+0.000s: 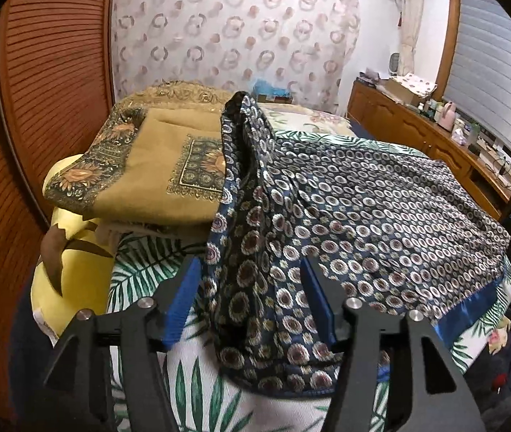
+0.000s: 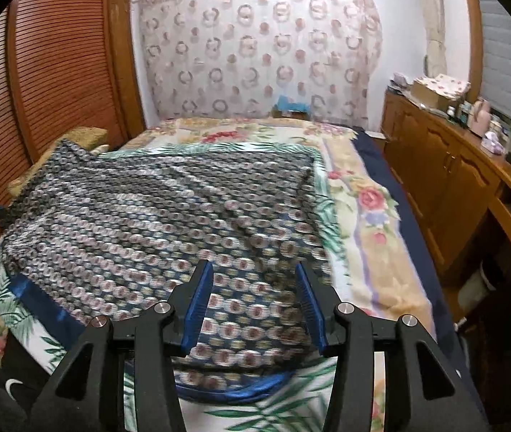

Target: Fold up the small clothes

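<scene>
On leaf-print bedsheet [image 2: 284,403], silky ring-patterned garment [image 2: 154,216] rumpled, left gripper [image 1: 252,298] and right gripper [image 2: 253,306] both spread.

Rear wall: white, covered by a sheer curtain [image 2: 255,50] printed with pink rings. Left side: brown louvred wardrobe doors [image 1: 46,72]. Right side: a low wooden cabinet [image 2: 446,176] carrying boxes and bottles, beneath a window with grey blinds [image 1: 489,54]. Centre: a bed [image 2: 363,198] with floral and palm-leaf covers.
</scene>
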Motion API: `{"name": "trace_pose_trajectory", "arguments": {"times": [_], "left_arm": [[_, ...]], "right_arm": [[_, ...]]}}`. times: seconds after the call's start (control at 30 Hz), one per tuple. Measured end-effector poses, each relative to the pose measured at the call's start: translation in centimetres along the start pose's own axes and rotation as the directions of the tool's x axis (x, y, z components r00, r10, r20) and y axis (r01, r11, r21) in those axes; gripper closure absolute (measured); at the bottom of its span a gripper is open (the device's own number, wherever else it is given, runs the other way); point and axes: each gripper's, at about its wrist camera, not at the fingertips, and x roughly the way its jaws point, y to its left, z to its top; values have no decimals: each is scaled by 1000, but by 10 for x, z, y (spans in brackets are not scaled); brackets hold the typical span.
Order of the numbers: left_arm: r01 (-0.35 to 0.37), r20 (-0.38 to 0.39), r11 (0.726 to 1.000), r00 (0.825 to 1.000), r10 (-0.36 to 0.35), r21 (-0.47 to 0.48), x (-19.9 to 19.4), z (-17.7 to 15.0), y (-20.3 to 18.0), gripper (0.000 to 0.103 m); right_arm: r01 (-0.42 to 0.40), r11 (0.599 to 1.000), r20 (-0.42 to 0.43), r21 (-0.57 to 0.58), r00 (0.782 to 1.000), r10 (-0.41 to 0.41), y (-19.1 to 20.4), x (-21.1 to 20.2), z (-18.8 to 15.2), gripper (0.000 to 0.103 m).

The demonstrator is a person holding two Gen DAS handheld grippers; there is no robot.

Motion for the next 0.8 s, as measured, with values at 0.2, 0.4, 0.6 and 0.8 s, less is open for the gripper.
{"name": "trace_pose_trajectory", "arguments": {"times": [0.2,0.4,0.6,0.8], "left_arm": [[-12,-26,1000,1000,11,-20,19,5,5,44],[-12,-42,999,999,11,-34,28,6,8,44],[0,-70,998,998,-5,-66,40,3,16,44],[11,-85,997,996,-18,-76,45,-1,18,52]], "right_arm": [[-85,995,-13,-48,996,84,36,5,-1,53],[-144,987,-52,-77,989,140,59,12,-2,51],[-180,979,-88,-95,981,172,71,33,-7,51],[-188,975,-130,-115,976,173,84,63,-13,50]]}}
